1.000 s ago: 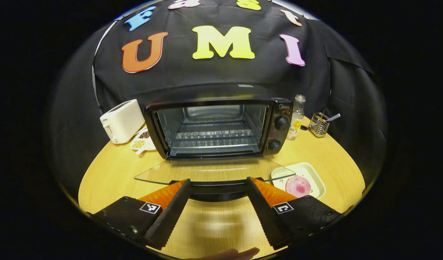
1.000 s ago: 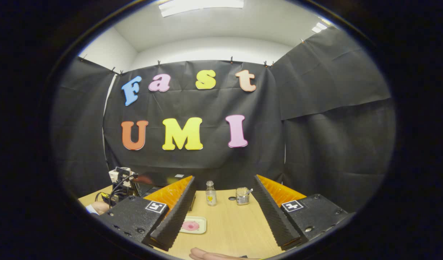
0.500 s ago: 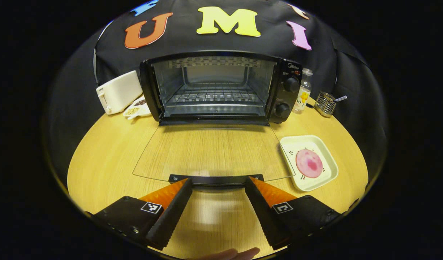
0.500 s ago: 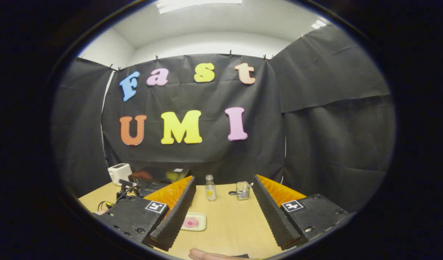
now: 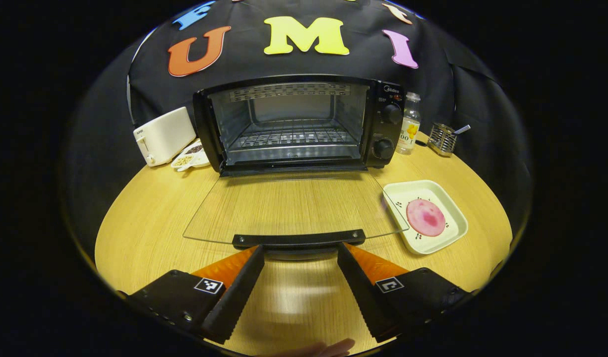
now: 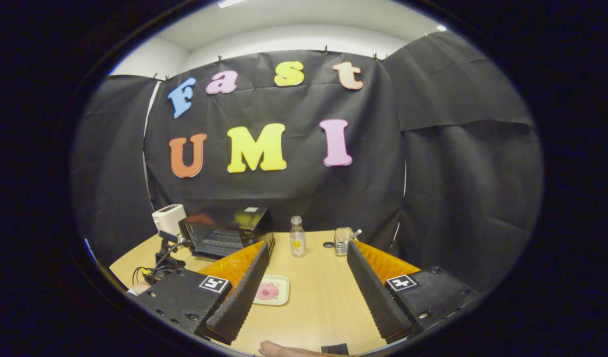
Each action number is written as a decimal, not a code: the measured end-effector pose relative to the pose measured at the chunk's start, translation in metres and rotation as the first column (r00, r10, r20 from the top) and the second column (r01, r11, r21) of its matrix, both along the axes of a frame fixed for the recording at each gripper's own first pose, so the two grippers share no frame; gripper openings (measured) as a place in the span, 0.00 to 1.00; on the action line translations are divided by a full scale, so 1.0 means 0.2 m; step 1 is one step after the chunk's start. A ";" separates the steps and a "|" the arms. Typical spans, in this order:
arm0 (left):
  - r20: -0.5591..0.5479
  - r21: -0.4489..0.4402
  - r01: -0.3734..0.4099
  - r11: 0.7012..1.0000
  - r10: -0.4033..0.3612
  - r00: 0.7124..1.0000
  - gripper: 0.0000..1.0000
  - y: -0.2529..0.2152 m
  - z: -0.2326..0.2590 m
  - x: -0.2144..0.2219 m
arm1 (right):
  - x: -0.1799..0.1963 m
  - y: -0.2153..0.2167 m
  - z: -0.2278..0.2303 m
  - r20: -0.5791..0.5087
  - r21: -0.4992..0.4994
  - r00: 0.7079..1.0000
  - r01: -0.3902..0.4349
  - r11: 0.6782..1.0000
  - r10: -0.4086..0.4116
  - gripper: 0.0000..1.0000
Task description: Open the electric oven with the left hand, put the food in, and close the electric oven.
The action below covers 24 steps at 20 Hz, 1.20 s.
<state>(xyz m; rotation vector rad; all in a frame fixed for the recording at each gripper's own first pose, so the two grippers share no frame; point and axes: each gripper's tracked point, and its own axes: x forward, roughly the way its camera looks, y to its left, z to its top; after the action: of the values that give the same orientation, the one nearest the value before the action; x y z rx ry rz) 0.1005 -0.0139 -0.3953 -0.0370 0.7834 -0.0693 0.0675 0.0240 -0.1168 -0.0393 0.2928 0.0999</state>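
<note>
Black electric oven (image 5: 294,124) stands open on the wooden table (image 5: 150,208), glass door flat. Left tongs (image 5: 300,255) spread, just short of the door handle (image 5: 299,239), probably released. Pink round food (image 5: 425,217) sits on a cream square plate (image 5: 450,233) right of the oven door. Right tongs (image 6: 304,253) spread, holding nothing; next they grab the food.

In my left gripper view: oven (image 5: 294,124) upper ctr on table (image 5: 150,208), door (image 5: 291,206) folded flat in front. Toaster (image 5: 162,135) to frame left of oven, bottle (image 5: 409,124) and holder (image 5: 442,140) to its right. Plate (image 5: 448,233) w/ food (image 5: 425,217) at ctr right.
</note>
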 end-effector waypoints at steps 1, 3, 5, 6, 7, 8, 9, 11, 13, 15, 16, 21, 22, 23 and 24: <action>0.014 -0.001 -0.010 1.000 0.010 1.000 0.95 0.01 0.03 0.00 | 0.04 0.00 -0.06 -0.033 -0.016 0.999 -0.003 1.000 0.003 0.96; 0.064 0.000 -0.028 1.000 0.028 0.998 0.95 0.03 0.12 -0.02 | 0.11 0.01 -0.16 -0.091 -0.043 0.996 -0.006 0.999 0.002 0.96; 0.124 -0.023 -0.036 0.999 0.038 0.992 0.95 0.03 0.25 -0.03 | 0.18 0.01 -0.24 -0.138 -0.042 0.990 0.000 0.999 -0.006 0.96; 0.159 -0.031 -0.034 0.999 0.039 0.987 0.95 0.03 0.33 -0.04 | 0.21 0.02 -0.29 -0.165 -0.036 0.986 0.002 0.999 -0.008 0.96; 0.198 -0.035 -0.036 0.999 0.043 0.979 0.95 0.04 0.42 -0.05 | 0.24 0.03 -0.33 -0.196 -0.032 0.981 -0.002 0.999 -0.004 0.96; 0.238 -0.038 -0.039 0.999 0.047 0.970 0.94 0.05 0.50 -0.06 | 0.27 0.05 -0.39 -0.228 -0.028 0.974 -0.007 1.000 0.000 0.96; 0.277 -0.044 -0.041 0.998 0.052 0.959 0.95 0.05 0.59 -0.07 | 0.30 0.06 -0.43 -0.260 -0.025 0.966 -0.016 1.000 0.009 0.96; 0.359 -0.060 -0.042 0.997 0.061 0.931 0.95 0.05 0.76 -0.09 | 0.37 0.08 -0.55 -0.331 -0.024 0.943 -0.020 0.999 0.011 0.96; 0.425 -0.073 -0.041 0.996 0.069 0.902 0.94 0.06 0.91 -0.12 | 0.45 0.09 -0.68 -0.407 -0.024 0.913 -0.024 0.999 0.012 0.96; 0.483 -0.067 -0.048 0.997 0.075 0.872 0.94 0.09 1.04 -0.15 | 0.51 0.12 -0.81 -0.484 -0.011 0.875 -0.032 0.999 0.023 0.96; 0.521 -0.058 -0.057 0.997 0.079 0.850 0.94 0.11 1.11 -0.16 | 0.52 0.14 -0.87 -0.526 -0.002 0.850 -0.036 0.999 0.029 0.96; 0.645 0.009 -0.151 0.988 0.110 0.756 0.94 0.23 1.37 -0.19 | 0.61 0.22 -1.18 -0.680 0.038 0.731 -0.042 0.998 0.057 0.92; 0.649 0.006 -0.161 0.987 0.119 0.751 0.95 0.24 1.39 -0.20 | 0.61 0.23 -1.23 -0.708 0.041 0.703 -0.044 0.998 0.060 0.92; 0.651 -0.002 -0.173 0.985 0.133 0.747 0.94 0.25 1.42 -0.20 | 0.62 0.24 -1.28 -0.734 0.037 0.677 -0.038 0.999 0.053 0.91; 0.663 -0.008 -0.184 0.983 0.143 0.735 0.95 0.26 1.46 -0.21 | 0.64 0.23 -1.34 -0.759 0.024 0.650 -0.031 0.999 0.039 0.91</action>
<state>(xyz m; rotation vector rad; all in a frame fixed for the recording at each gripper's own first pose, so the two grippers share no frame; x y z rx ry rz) 0.0590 0.0385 -0.1037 -0.0229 0.0568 0.1090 0.1947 0.0700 -0.3850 0.0095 1.1531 0.1547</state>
